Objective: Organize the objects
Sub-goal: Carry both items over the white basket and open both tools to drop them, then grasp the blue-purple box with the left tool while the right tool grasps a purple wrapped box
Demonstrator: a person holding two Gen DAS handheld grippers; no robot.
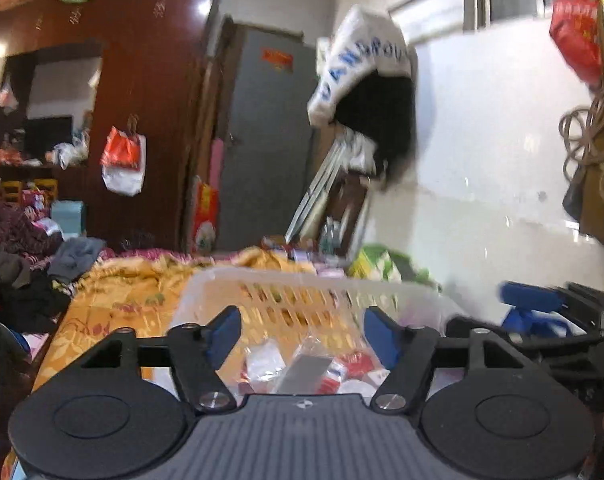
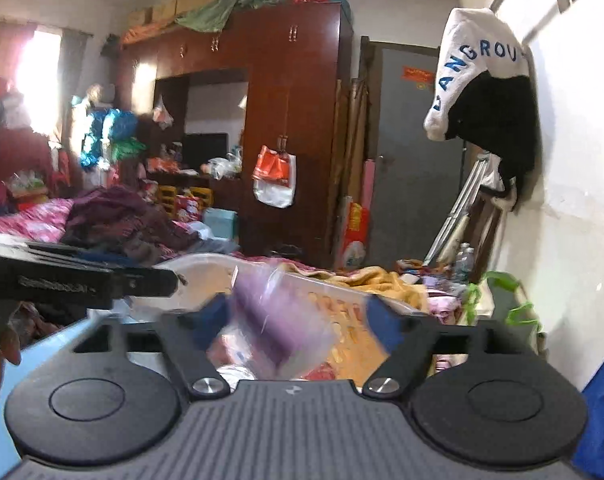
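Over the white basket (image 1: pixel 302 288): left gripper (image 1: pixel 302 330) wide, empty; right gripper (image 2: pixel 298 320) wide around a blurred purple packet (image 2: pixel 278 320) (grip unclear, probably dropping it in).

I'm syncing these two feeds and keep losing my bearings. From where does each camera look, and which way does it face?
Left wrist: sits behind the left gripper, looking over the white slotted plastic basket toward the grey door; its open blue-padded fingers show, with the other gripper at right.

Right wrist: sits behind the right gripper, facing the same door; a blurred purple packet in clear plastic lies between its fingers, grip unclear, the other gripper at left.

Shared: basket, door, white-and-black lettered garment, brown wooden wardrobe.
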